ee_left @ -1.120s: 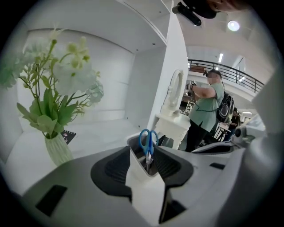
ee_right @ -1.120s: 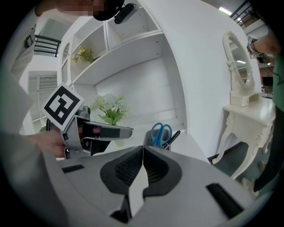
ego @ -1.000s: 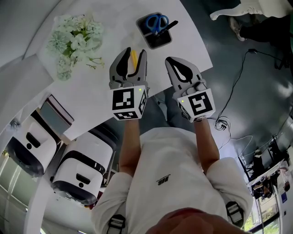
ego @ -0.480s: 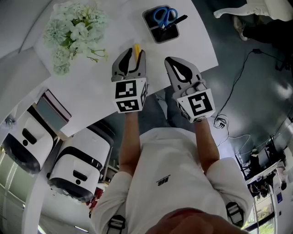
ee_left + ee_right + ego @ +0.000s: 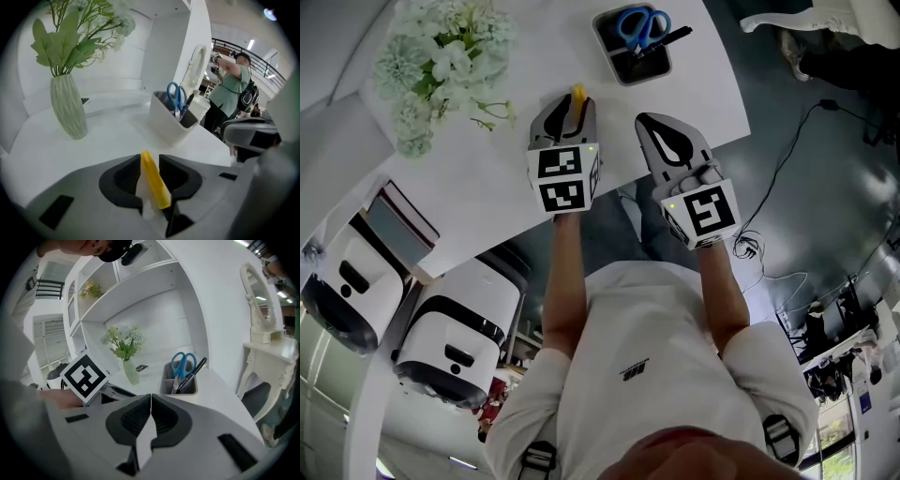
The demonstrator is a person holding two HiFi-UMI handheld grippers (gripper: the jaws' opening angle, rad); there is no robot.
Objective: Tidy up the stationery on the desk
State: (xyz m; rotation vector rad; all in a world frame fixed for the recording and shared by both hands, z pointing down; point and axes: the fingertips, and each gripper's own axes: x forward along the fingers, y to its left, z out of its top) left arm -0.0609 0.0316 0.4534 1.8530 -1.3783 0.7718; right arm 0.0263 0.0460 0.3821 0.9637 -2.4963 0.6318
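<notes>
My left gripper (image 5: 565, 117) (image 5: 151, 180) is shut on a yellow marker (image 5: 154, 181) whose tip (image 5: 578, 93) pokes out past the jaws over the white desk (image 5: 516, 178). A grey pen holder (image 5: 630, 45) (image 5: 172, 123) (image 5: 178, 379) with blue scissors (image 5: 641, 22) and a black pen stands farther ahead, near the desk's right edge. My right gripper (image 5: 665, 141) (image 5: 151, 416) is shut with nothing in it, beside the left one at the desk's near edge.
A vase of pale flowers (image 5: 436, 66) (image 5: 69, 105) (image 5: 127, 363) stands at the left of the desk. White machines (image 5: 450, 337) sit on the floor below left. A black cable (image 5: 773, 202) runs over the floor to the right. A person (image 5: 230, 89) stands beyond the desk.
The left gripper has closed on the yellow marker and shifted slightly forward toward the pen holder. The right gripper has stayed in place.
</notes>
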